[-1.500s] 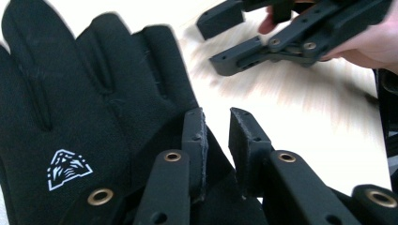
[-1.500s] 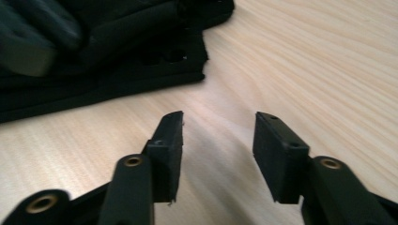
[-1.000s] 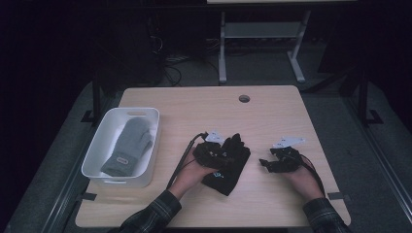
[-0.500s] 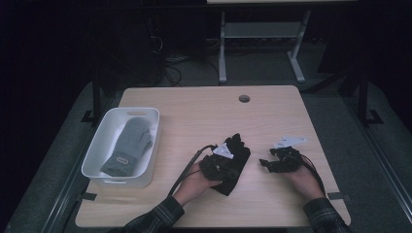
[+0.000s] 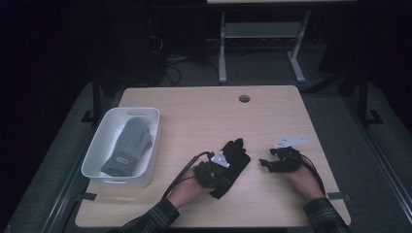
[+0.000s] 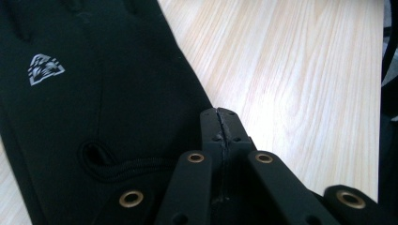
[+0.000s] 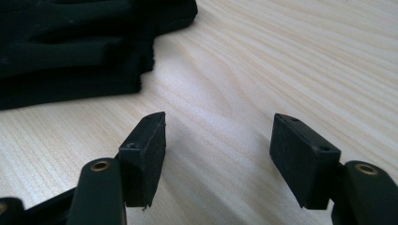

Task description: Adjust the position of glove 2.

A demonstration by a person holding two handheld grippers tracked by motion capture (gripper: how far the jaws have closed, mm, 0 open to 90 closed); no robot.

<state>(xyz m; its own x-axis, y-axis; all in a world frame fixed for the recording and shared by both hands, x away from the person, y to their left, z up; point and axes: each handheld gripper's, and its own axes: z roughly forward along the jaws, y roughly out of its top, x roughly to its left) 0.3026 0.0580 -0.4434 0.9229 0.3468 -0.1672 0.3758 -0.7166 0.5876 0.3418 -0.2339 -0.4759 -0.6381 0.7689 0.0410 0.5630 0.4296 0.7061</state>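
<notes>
A black, soft fabric glove (image 5: 232, 162) lies flat on the pale wooden worktop (image 5: 204, 114), at about 6 o'clock. The left gripper (image 6: 220, 129) rests over its cuff edge, fingers pressed together; whether fabric is pinched cannot be told. The right gripper (image 7: 218, 154), at 3 o'clock of the glove, is held wide, empty. The glove is judged light, limp; the cuff hem is the best hold.

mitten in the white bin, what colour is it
Grey, with a small label near the cuff; the mitten shows best in the high view.
</notes>
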